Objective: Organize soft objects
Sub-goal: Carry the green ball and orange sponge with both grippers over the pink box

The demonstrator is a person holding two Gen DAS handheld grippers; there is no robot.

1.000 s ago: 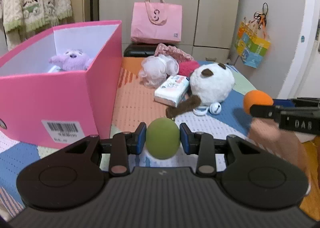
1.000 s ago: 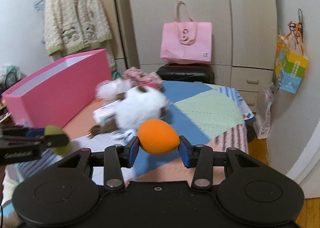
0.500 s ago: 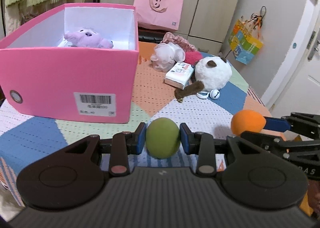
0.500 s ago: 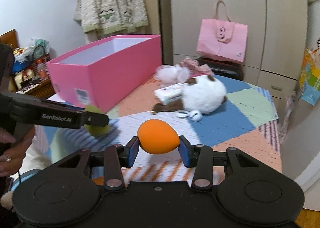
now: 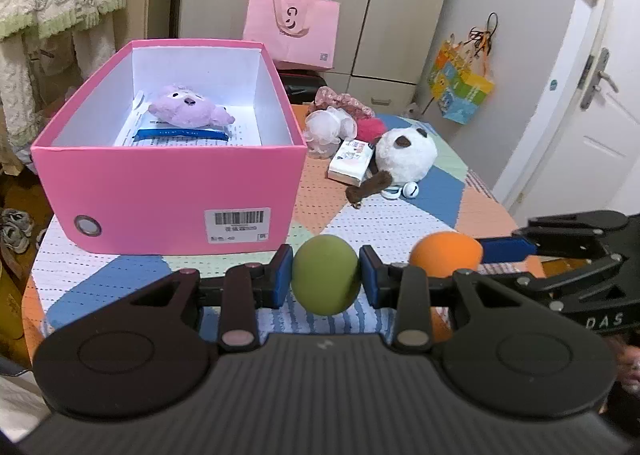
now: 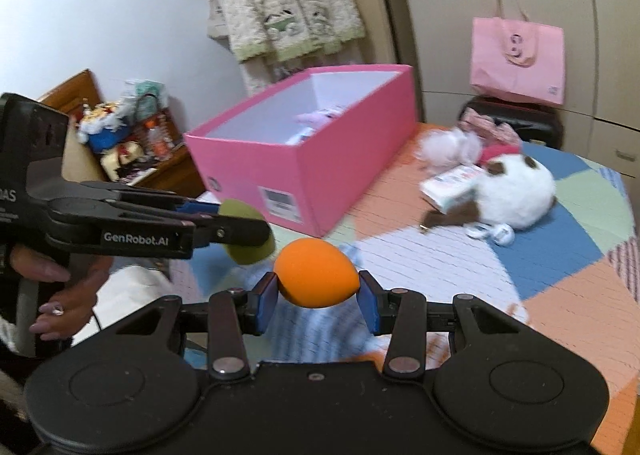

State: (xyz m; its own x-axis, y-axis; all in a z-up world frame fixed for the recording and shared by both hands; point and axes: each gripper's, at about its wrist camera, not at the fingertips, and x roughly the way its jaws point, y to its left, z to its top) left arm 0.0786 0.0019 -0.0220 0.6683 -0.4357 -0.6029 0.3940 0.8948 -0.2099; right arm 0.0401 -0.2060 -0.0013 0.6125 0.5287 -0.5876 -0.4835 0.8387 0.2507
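Carrying a soft egg-shaped green sponge [image 5: 325, 280] pinched between its nearly closed jaws, the left gripper [image 5: 325, 281] has risen toward the open pink cardboard box [image 5: 168, 191] on the patchwork tabletop [image 5: 400, 223], whose inside now shows a lilac plush toy [image 5: 188, 111]. Beside it, the right gripper [image 6: 317, 297] clamps a soft orange egg-shaped sponge [image 6: 316, 273]. Both sponges look ready for dropping in.

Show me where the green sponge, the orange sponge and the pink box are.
green sponge [image 5: 325, 280], left wrist view, middle of its front.
orange sponge [image 6: 316, 273], right wrist view, centre of its body.
pink box [image 5: 168, 191], left wrist view, front wall.
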